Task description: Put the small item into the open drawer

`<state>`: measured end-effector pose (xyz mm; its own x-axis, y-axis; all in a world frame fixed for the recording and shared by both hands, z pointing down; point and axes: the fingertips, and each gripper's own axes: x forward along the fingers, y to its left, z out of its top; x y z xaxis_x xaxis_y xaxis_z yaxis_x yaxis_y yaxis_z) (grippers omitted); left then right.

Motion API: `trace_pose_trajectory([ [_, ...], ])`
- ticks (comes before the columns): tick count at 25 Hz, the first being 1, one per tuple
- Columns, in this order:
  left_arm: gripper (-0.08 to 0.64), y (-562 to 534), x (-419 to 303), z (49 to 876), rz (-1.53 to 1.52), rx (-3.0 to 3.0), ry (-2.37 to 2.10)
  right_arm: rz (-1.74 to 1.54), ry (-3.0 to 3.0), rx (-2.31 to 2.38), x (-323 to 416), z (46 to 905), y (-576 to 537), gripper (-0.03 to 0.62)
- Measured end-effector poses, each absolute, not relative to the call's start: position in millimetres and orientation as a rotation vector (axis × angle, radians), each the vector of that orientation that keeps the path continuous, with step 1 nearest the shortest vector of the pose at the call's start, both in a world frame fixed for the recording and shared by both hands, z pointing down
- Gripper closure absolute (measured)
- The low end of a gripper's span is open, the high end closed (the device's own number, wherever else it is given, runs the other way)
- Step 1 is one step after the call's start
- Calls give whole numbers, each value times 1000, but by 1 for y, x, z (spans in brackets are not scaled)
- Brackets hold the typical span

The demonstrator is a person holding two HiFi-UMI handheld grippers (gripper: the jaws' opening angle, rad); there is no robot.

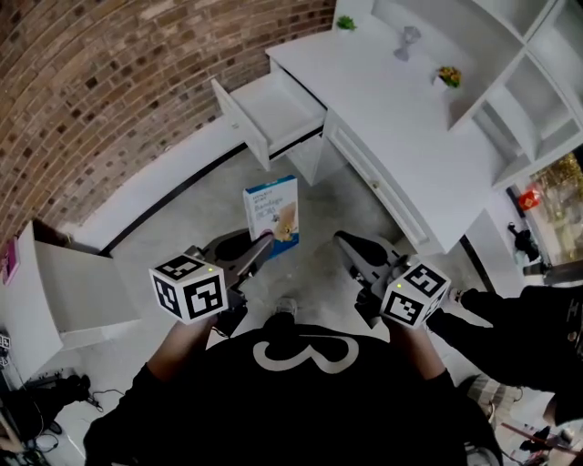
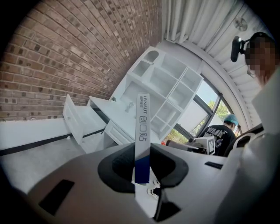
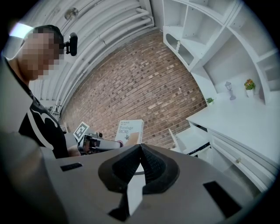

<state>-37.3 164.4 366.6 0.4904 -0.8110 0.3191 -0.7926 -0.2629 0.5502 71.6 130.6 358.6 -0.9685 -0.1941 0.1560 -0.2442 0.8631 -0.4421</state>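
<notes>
**Item 1 — box** (image 1: 271,211). Flat white-and-blue carton with its printed face turned up toward my head. I held it by its lower end in my left hand-held gripper (image 1: 262,246), whose jaws were clamped on the two broad faces. In the left gripper view the box (image 2: 142,127) stood edge-on between the pads and rose straight out of them. It hung in the air over the floor (image 1: 337,205), short of the drawer and touching neither it nor the counter.

**Item 2 — drawer** (image 1: 273,109). White, pulled well out of the counter (image 1: 392,127) at the end nearest the brick wall (image 1: 109,82). Its open top faced up, and it lay beyond the box in the head view.

**Item 3 — right hand-held gripper** (image 1: 346,242). Clenched, its jaws closed together on nothing. I held it beside the left one, apart from the box. In the right gripper view its tips met (image 3: 140,148). There the box (image 3: 130,130) and my left hand-held gripper (image 3: 98,143) lay to the left, and the drawer (image 3: 192,139) to the right.

**Item 4 — counter furnishings.** A green plant (image 1: 345,23) at the far corner, a small stemmed piece (image 1: 407,41) too small to identify, and a flowerpot (image 1: 448,76). All stood well apart from the drawer, and white shelves (image 1: 510,73) rose behind them.

**Item 5 — second person** (image 1: 510,314). Dark clothing, at the right edge of the head view.
</notes>
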Motion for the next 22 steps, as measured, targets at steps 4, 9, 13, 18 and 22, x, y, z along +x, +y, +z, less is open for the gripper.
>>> trace_pose_trajectory([
  [4, 480, 138, -70, 369, -43, 2064, -1319, 705, -2926, 356, 41, 359, 103, 581],
  [9, 480, 110, -100, 366, -61, 2065, -1334, 683, -2936, 356, 13, 353, 76, 581],
  [13, 480, 97, -109, 370, -57, 2064, -1335, 679, -2938, 362, 5, 354, 60, 581],
  [18, 480, 81, -118, 374, -65, 2053, -1354, 676, -2941, 346, -6, 357, 40, 581],
  [22, 479, 61, -132, 376, -62, 2036, -1381, 681, -2953, 312, -21, 356, 16, 581],
])
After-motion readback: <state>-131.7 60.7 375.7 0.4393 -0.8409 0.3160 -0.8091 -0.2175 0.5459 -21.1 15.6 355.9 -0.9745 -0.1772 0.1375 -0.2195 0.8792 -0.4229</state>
